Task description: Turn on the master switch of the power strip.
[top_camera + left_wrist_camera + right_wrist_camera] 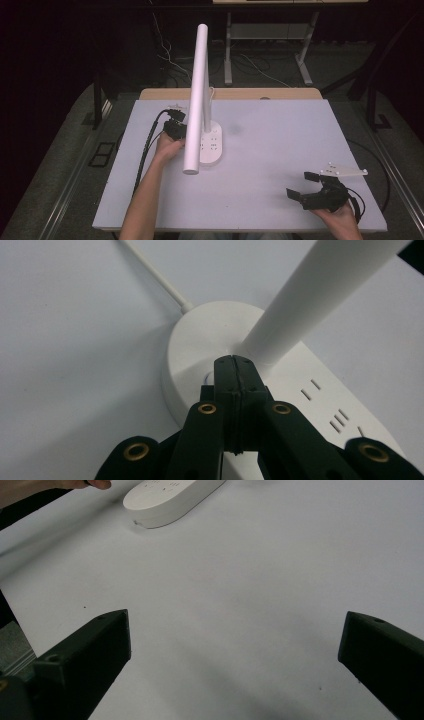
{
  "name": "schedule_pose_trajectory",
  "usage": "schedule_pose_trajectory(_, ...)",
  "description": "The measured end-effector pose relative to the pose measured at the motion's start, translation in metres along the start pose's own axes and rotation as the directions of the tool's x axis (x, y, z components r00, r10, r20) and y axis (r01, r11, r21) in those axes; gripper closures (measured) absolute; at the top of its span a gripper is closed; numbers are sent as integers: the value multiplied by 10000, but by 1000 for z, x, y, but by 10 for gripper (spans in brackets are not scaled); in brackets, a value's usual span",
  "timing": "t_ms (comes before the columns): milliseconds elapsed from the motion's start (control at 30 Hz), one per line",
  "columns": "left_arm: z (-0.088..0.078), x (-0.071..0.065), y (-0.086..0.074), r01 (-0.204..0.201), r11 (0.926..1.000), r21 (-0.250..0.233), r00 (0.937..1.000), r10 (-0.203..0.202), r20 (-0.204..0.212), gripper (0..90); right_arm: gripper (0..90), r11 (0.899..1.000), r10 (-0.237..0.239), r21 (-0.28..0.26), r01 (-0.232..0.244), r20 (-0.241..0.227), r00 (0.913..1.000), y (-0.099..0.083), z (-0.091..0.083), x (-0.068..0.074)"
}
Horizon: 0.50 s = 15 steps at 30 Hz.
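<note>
White lamp base [210,340] under closed left tool [234,362] tips.

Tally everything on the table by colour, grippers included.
White: 1, the desk lamp with sockets in its base.
Black: 2, the left gripper, shut at the lamp's base, and the right gripper, open.
Total: 3.

A white desk lamp [202,100] stands on the pale bench [280,150], left of its middle, on a flat oval base [212,145] with socket slots, from whose rear end a round tube [196,95] rises, leaning toward the bench's near edge.
</note>
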State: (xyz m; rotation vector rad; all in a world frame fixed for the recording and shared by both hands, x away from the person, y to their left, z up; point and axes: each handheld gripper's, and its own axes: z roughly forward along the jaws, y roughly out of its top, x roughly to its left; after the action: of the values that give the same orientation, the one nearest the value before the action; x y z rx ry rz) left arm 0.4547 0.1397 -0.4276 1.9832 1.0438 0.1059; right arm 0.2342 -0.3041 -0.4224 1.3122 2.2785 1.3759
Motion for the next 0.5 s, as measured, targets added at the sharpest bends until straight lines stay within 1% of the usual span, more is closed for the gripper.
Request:
schedule_pose_trajectory(100,-3,0,1,-322,9995,15,9994,322,-125,899,0,10000,-10,0,10,1,10000,0,0,-1)
schedule_pose_trajectory(167,-6,0,2,-331,9994,-41,9992,330,-218,898,0,10000,9,36,-9,14,10000,0,0,-1)
schedule_pose_trajectory(267,-10,0,3,-500,9987,-36,9981,498,-361,898,0,10000,-4,37,4,8,10000,0,0,-1)
schedule_pose_trajectory(500,-23,0,6,-590,9982,-81,9967,584,-572,898,0,10000,-60,73,60,37,10000,0,1,0)
